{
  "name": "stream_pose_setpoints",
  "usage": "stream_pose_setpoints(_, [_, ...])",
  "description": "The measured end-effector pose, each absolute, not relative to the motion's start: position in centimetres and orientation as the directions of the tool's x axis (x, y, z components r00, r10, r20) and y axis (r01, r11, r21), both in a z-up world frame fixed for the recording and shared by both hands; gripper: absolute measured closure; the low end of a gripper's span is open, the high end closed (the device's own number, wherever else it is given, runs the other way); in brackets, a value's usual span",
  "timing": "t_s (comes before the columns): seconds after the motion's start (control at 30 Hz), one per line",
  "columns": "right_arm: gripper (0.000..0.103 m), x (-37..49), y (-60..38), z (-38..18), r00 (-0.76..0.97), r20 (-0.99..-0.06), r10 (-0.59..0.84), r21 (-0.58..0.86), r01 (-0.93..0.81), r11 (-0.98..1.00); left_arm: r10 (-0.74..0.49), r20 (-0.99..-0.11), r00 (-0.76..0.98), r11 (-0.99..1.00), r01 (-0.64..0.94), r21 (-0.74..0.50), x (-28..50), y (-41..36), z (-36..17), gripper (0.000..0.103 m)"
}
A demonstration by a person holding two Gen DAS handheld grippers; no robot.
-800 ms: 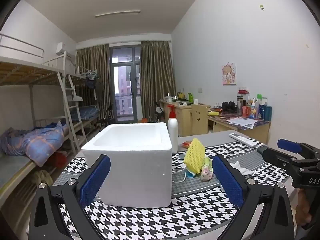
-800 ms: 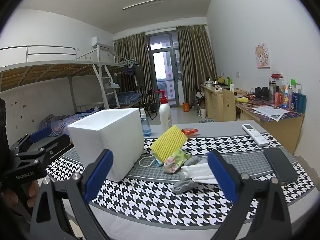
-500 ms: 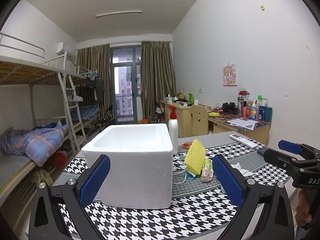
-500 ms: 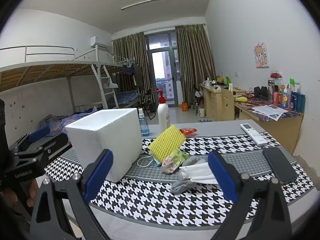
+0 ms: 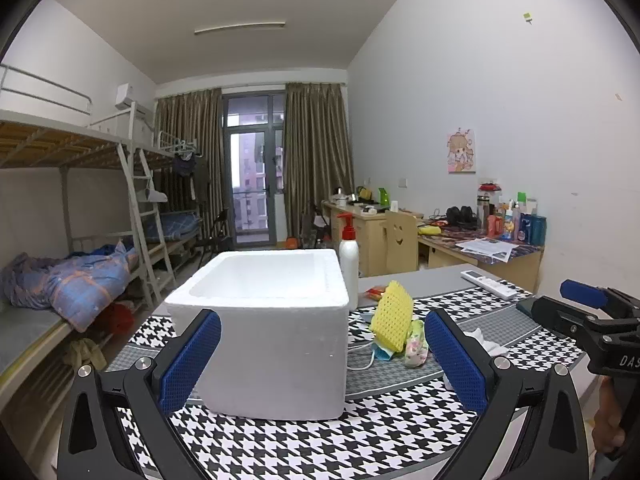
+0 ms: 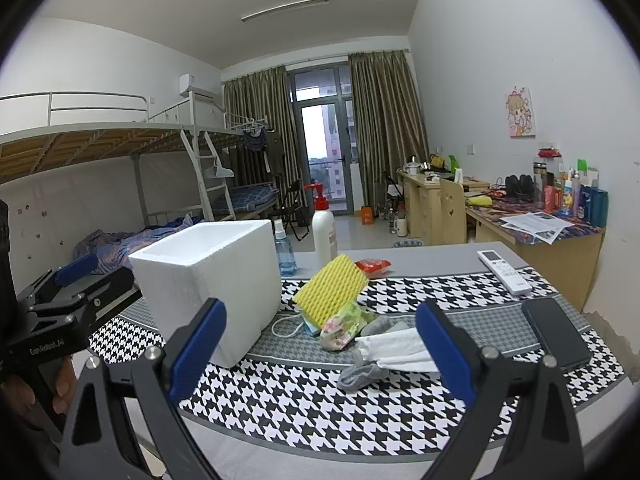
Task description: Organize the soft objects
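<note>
While the soft things lie in a small heap on the houndstooth cloth (image 6: 304, 404) of the desk (image 6: 436, 258), none of them is held: a yellow sponge (image 6: 331, 287) leans tilted on top, with a flowered pouch (image 6: 343, 324) against its lower edge, a blue face mask (image 5: 383, 353) peeking out beneath, white tissues (image 6: 394, 349) at about 4 o'clock from the sponge, and a grey sock (image 6: 360, 374) nearest the camera in the right wrist view. At 9 o'clock from the heap stands an open white foam box (image 5: 272, 332), close beside it, with a white cord (image 6: 286, 326) looping between the two. Behind the box, at 12 o'clock, are a white pump bottle (image 6: 324, 230) with a red top and a small blue spray bottle (image 6: 285, 254). A red packet (image 6: 372, 266) lies beyond the sponge; a white remote (image 6: 505, 272) and a dark phone (image 6: 556, 332) lie well apart at 3 o'clock. The left gripper (image 5: 320, 360) hovers facing the box, jaws spread wide with nothing between them. The right gripper (image 6: 320, 354) hovers facing the heap, jaws likewise wide and empty.
</note>
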State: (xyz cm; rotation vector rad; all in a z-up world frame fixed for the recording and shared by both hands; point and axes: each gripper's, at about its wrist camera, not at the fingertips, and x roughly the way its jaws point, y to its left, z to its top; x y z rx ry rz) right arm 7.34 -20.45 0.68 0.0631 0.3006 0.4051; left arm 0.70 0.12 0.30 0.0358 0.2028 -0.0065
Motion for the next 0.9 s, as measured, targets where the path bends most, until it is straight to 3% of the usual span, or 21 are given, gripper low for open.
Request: stream_pose_setpoints(0.9, [0.005,7.3,-20.55,0.82,0.882,-0.269,0.386,0.115,-0.368,0.923,0.002,-0.21,0.978,0.999,0.006,0.035,0.66,0.01,0.12,0.001])
